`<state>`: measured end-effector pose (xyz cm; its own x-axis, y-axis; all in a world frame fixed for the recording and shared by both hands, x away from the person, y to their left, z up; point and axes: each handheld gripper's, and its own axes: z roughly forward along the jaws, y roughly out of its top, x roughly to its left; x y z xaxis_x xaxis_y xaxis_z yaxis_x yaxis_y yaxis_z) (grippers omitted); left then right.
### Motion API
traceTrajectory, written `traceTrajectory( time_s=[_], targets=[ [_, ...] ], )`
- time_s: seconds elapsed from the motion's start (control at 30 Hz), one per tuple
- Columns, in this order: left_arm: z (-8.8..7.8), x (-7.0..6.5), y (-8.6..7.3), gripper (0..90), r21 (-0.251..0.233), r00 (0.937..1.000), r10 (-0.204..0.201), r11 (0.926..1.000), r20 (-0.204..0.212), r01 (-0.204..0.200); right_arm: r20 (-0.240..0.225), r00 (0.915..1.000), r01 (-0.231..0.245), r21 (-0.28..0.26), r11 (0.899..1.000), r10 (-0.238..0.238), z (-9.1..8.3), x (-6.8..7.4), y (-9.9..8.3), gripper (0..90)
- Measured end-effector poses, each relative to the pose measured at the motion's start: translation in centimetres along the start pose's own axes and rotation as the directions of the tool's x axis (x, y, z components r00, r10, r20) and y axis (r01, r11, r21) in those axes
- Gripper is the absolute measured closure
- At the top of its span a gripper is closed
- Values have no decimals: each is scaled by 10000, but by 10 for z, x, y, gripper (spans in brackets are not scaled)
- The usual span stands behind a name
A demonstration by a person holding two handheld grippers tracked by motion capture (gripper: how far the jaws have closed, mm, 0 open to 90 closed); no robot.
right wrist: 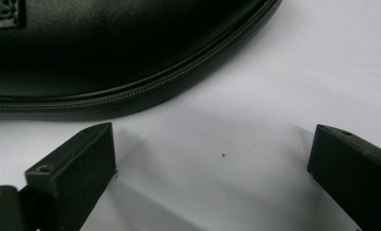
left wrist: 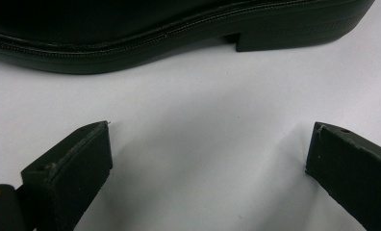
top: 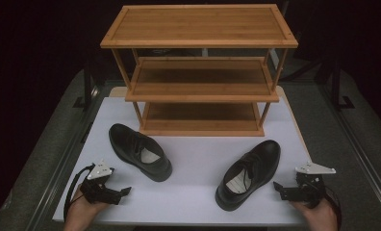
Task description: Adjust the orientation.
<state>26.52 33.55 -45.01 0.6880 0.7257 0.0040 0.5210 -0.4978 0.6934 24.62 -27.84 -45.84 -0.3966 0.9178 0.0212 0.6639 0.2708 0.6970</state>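
Two black leather lace-up shoes lie on the white table top (top: 198, 163). The left shoe (top: 139, 151) points its toe to the far left; the right shoe (top: 248, 173) points its toe to the far right. My left gripper (top: 125, 195) rests at the near left, open, aimed at the left shoe's sole and heel (left wrist: 179, 33), a short gap away. At the near right my right gripper (top: 278, 190) is open too, with the right shoe's side (right wrist: 107, 57) just beyond its fingertips. Nothing lies between either pair of jaws (left wrist: 212, 159) (right wrist: 212, 159).
A three-tier wooden shoe rack (top: 199, 72) stands at the back of the table, its shelves bare. The table's edges drop to grey floor (top: 44, 144) on both sides. A hand holds each gripper at the near edge.
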Motion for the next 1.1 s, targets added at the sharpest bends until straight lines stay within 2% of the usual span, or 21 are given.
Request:
traceTrajectory(
  time_s=[0.07,0.17,0.2,0.27,0.33,0.4,0.43,0.47,0.5,0.57,0.67,0.7,0.8,0.9,1.1],
  targets=[
    [-1,0,0,16,-15,10000,-18,10000,-4,18,-7,10000,-5,-14,10000,5,0,0,0,22],
    [-4,0,1,110,-15,9999,-130,9999,-13,130,-18,10000,-20,-16,10000,20,0,0,0,22],
    [-8,1,1,110,-86,9999,-109,9999,-15,108,2,10000,6,0,10000,-6,0,0,0,22],
    [-14,2,2,235,-215,9998,-223,9995,17,223,3,10000,5,-7,10000,-5,0,0,0,22],
    [-17,2,3,262,-301,9997,-261,9992,32,262,3,10000,1,-6,10000,-1,0,0,0,22],
    [-23,4,3,367,-426,9996,-258,9987,128,263,10,10000,5,-4,10000,-5,0,0,0,22],
    [-27,6,5,469,-433,9996,-275,9987,6,275,22,10000,9,4,10000,-9,0,0,0,22],
    [-27,6,5,522,-433,9996,-275,9987,6,275,22,10000,9,4,10000,-9,0,0,0,22],
    [-28,8,6,522,-454,9996,-284,9986,-3,284,18,10000,11,0,10000,-11,0,0,0,22],
    [-29,12,8,667,-365,9992,-391,9986,-27,390,26,10000,9,-4,10000,-9,0,1,0,22],
    [-28,19,10,802,-280,9982,-597,9978,22,598,27,10000,3,-12,10000,-3,0,1,0,22],
    [-27,21,12,802,-190,9978,-660,9976,22,660,27,10000,3,-12,10000,-3,0,1,0,22],
    [-24,30,17,899,-64,9956,-933,9956,36,933,28,10000,-7,-8,10000,7,0,1,0,22],
    [-24,34,20,900,0,9944,-1052,9945,-53,1052,28,10000,-8,-9,10000,8,0,1,0,22],
    [-22,51,31,900,119,9927,-1183,9929,-221,1186,26,10000,2,-14,10000,-2,0,1,0,22]
  ],
)
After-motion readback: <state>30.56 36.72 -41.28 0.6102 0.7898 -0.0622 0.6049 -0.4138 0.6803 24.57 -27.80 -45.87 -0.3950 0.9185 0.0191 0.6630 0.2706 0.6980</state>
